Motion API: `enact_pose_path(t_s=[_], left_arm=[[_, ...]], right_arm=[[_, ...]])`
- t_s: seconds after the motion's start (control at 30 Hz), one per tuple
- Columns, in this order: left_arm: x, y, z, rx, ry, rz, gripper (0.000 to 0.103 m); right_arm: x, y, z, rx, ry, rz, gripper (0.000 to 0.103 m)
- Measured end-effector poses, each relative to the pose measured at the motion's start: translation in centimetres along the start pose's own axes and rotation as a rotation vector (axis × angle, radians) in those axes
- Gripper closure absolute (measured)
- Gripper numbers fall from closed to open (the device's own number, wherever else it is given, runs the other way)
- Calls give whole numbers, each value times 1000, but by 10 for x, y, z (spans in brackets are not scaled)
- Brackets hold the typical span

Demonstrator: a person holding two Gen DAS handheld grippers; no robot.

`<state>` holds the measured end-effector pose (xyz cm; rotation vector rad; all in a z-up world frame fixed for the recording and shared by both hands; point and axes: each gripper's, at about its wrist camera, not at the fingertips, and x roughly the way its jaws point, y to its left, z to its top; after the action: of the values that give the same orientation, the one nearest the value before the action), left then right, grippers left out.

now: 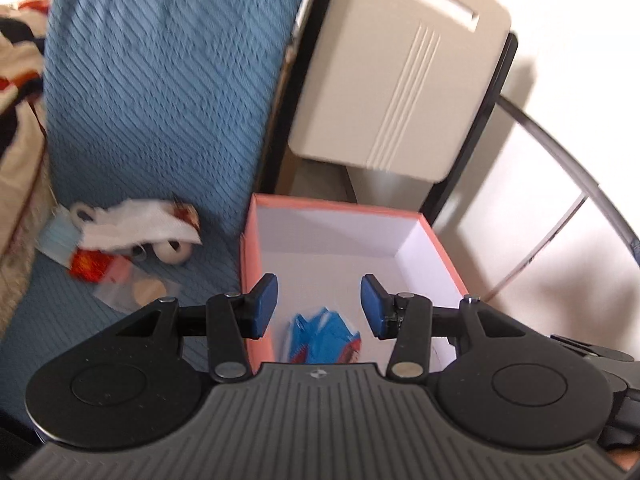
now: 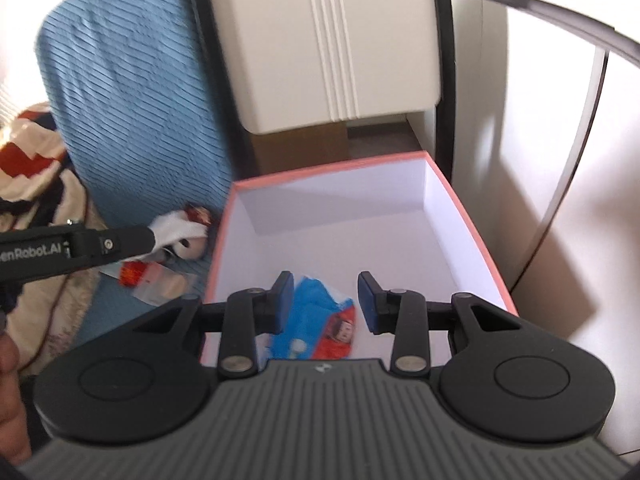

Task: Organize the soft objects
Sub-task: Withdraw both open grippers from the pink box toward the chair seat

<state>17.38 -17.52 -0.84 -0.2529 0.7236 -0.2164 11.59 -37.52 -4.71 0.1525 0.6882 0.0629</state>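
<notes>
Both the left gripper (image 1: pixel 319 306) and right gripper (image 2: pixel 323 302) are held wide and empty above the box (image 2: pixel 472 216), so the blue packet (image 2: pixel 316 320) inside may be snagged out again.

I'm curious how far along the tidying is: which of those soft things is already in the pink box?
Only the blue packet, lying on the box floor. The white plush toy and other bits sit outside on the blue blanket.
</notes>
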Motion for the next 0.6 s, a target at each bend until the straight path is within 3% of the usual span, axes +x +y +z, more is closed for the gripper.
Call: enact_pose_path(t_s=[0.37, 0.6], left_arm=[[-70, 31, -4, 8, -115, 18, 51], [-87, 51, -19, 7, -142, 22, 51]], right_arm=[[-45, 46, -13, -64, -95, 51, 64], [-52, 69, -28, -89, -107, 70, 64]])
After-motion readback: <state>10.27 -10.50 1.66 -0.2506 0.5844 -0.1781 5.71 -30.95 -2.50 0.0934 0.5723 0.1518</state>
